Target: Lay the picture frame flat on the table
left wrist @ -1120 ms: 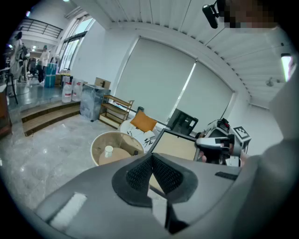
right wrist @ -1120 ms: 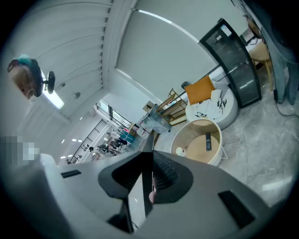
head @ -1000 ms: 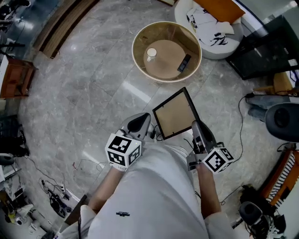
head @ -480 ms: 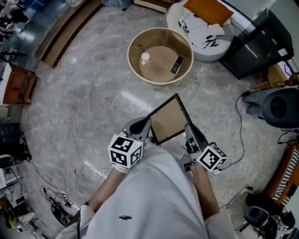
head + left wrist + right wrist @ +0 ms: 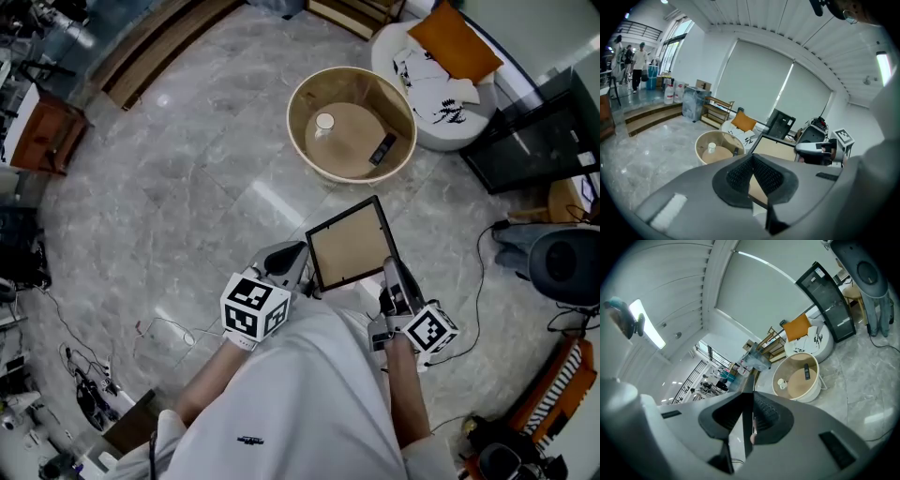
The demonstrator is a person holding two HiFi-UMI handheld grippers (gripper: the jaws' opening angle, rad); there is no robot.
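The picture frame [image 5: 349, 246], black-edged with a tan panel, hangs above the marble floor in front of me. My left gripper [image 5: 302, 267] is shut on its lower left corner, and in the left gripper view [image 5: 752, 161] the tan panel [image 5: 776, 148] runs out from between the pads. My right gripper [image 5: 389, 272] is shut on the frame's right side. In the right gripper view [image 5: 750, 413] the frame's dark edge [image 5: 747, 433] stands edge-on between the pads. Ahead is the round tan table [image 5: 298, 111] with a raised rim, holding a white cup [image 5: 324, 121] and a dark remote [image 5: 382, 148].
A white round seat with an orange cushion [image 5: 441, 66] stands behind the table, and a black glass cabinet [image 5: 539, 131] is to its right. A grey rounded device [image 5: 567, 267] and cables lie at the right. Wooden steps [image 5: 141, 47] run along the far left.
Both grippers have carried the frame a little nearer the round table. Their hold on it looks the same.
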